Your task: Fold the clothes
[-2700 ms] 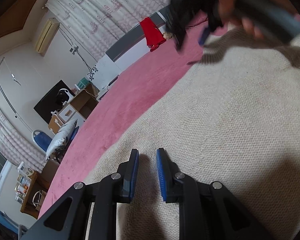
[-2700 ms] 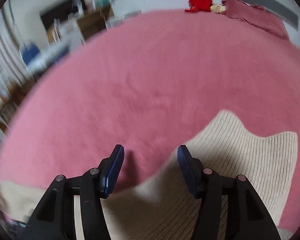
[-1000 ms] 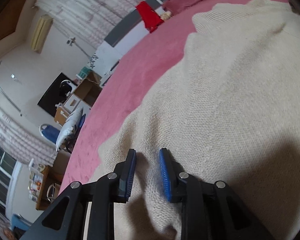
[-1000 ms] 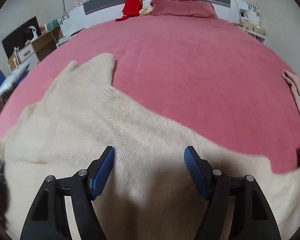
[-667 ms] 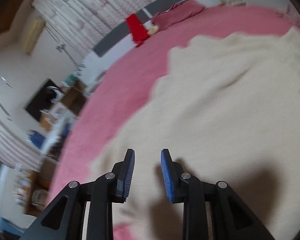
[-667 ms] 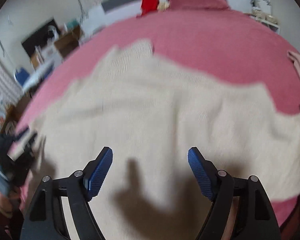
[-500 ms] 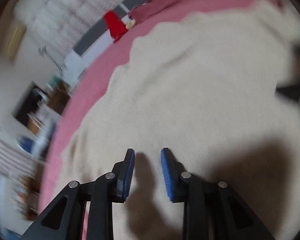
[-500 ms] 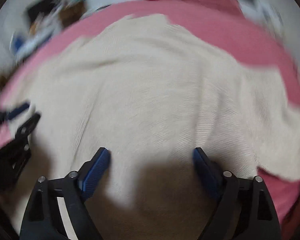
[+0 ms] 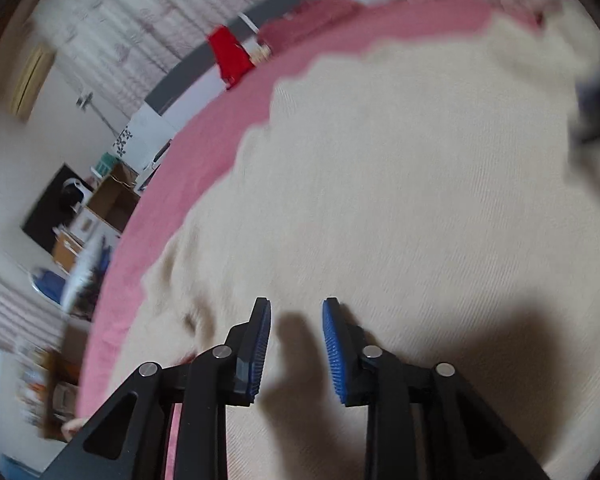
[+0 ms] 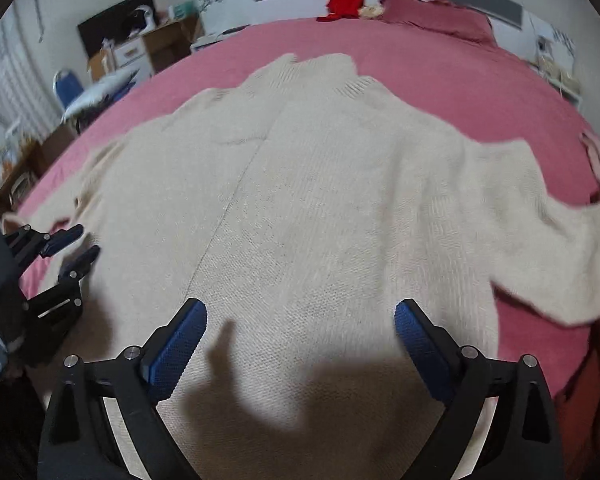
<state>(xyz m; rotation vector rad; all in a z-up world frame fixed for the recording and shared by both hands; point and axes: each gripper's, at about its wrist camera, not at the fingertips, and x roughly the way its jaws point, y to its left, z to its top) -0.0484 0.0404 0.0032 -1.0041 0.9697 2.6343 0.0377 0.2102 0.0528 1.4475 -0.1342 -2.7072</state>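
While spread flat across the pink bedspread (image 10: 440,68), cream knit sweater (image 10: 320,200), one sleeve trailing right. Left gripper (image 9: 296,344): fingers slightly parted, empty, over the knit. Right gripper (image 10: 300,340): fingers wide apart, empty, above the hem.

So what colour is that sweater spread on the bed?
Cream, a plain knit. The sweater shows best in the right wrist view.

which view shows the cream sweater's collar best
The right wrist view: the cream knitted sweater lies spread on the pink bedspread, its ribbed collar sharp at the far end. The left wrist view shows only blurred sweater body; no collar is discernible.
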